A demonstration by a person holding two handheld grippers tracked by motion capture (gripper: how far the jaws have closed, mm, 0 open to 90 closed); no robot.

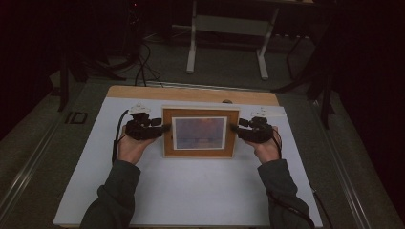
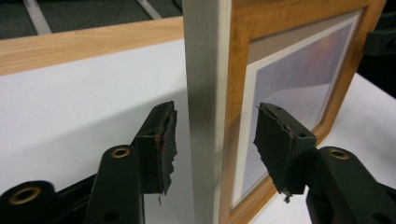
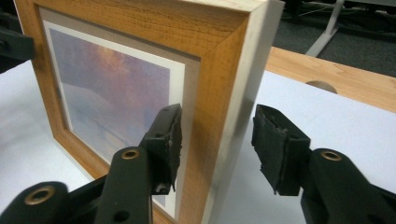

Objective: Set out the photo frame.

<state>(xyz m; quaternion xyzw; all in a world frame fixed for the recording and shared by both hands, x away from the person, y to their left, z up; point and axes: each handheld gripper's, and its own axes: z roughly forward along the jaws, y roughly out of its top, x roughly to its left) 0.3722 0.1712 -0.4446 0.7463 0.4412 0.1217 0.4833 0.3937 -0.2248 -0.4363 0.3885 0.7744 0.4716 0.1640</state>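
Note:
A wooden picture frame (image 1: 200, 132) with a pale sunset print stands upright on the white mat (image 1: 191, 191), its face toward the person. My left gripper (image 1: 165, 128) straddles the frame's left side. In the left gripper view the frame's edge (image 2: 205, 70) runs between the jaws, and my left gripper (image 2: 215, 140) is open with a gap at each pad. My right gripper (image 1: 234, 128) straddles the right side. In the right gripper view the frame's edge (image 3: 224, 84) also sits between spread pads, so my right gripper (image 3: 217, 140) is open.
The mat covers a wooden table whose bare strip (image 1: 191, 93) runs along the far edge, with a small round cut-out (image 1: 227, 101) in it. Beyond the table stand white desk legs (image 1: 192, 47) and cables (image 1: 143, 67) on a dark floor.

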